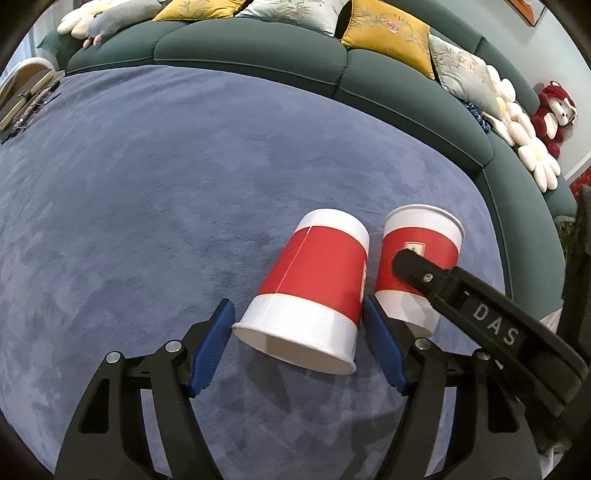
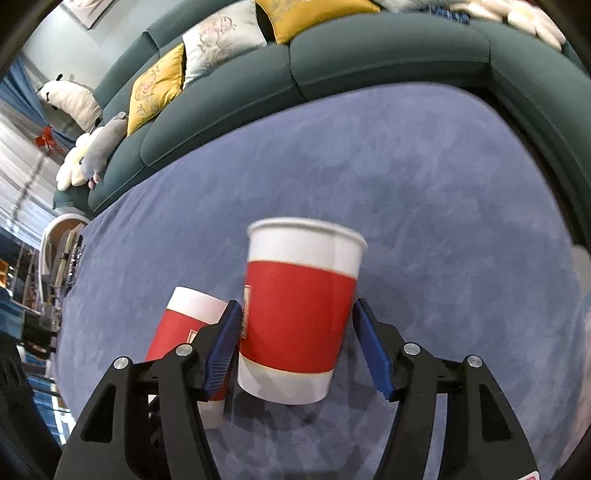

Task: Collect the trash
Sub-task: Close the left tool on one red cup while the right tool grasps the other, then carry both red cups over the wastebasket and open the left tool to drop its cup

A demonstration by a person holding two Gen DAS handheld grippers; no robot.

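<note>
Two red-and-white paper cups are on the blue carpet (image 1: pixel 147 221). One cup (image 1: pixel 314 280) lies on its side with its open mouth toward me, between the fingers of my left gripper (image 1: pixel 297 301). The right pad touches its side, the left pad stands clear, and the jaws are open. The other cup (image 2: pixel 299 317) stands upright between the fingers of my right gripper (image 2: pixel 297 303). Its left pad is against the cup, and a thin gap shows at the right pad. In the left wrist view this upright cup (image 1: pixel 421 236) stands just right of the lying one, partly behind a black finger (image 1: pixel 417 269) of the right gripper.
A dark green sofa (image 1: pixel 258 48) curves around the far and right edges of the carpet, with yellow and pale cushions (image 1: pixel 388 33) and plush toys (image 1: pixel 554 114) on it. Books and glasses (image 1: pixel 26 103) lie at the far left. Open carpet stretches to the left of the cups.
</note>
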